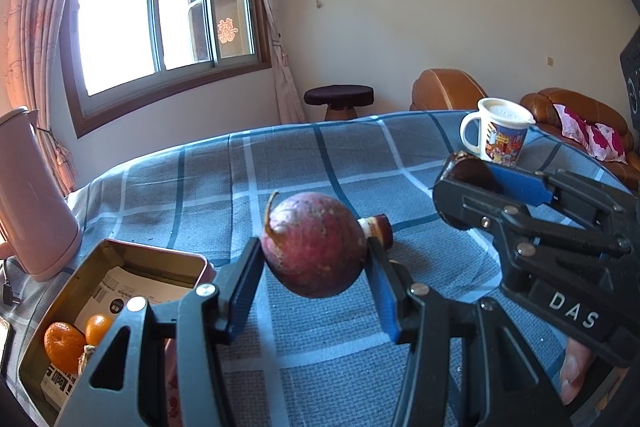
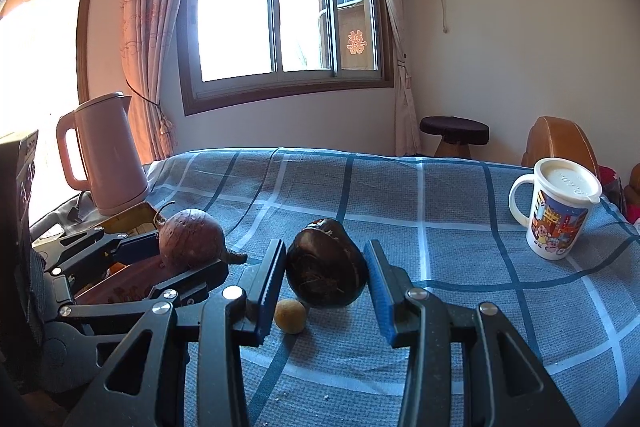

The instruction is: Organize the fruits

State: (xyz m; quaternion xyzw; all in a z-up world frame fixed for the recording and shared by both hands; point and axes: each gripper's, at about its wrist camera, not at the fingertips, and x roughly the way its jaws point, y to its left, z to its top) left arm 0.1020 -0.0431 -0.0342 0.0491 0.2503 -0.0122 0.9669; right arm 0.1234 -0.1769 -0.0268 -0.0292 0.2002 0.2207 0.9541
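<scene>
Nearest the left wrist camera, the left gripper (image 1: 316, 269) has its blue-padded fingers (image 1: 243, 291) closed on a round reddish-purple root vegetable (image 1: 314, 245), held clear above the blue checked tabletop (image 1: 280, 179). Just left of and below it sits an open metal tin (image 1: 188, 263) containing two small oranges (image 1: 64, 345) and printed papers. To the right, the right gripper (image 1: 476, 187) holds a dark brown fruit (image 1: 472, 173).

From the right wrist camera, the dark brown fruit (image 2: 326, 265) sits between the right gripper's (image 2: 326, 287) fingers (image 2: 272, 279); the left pad touches it, while a narrow gap shows at the right pad. A small tan round fruit (image 2: 291, 315) lies on the cloth just below it.

Farther back, a lidded cartoon mug (image 2: 558, 211) stands at the right and a pink kettle (image 2: 106, 155) at the left, with a window (image 2: 280, 15) beyond.
</scene>
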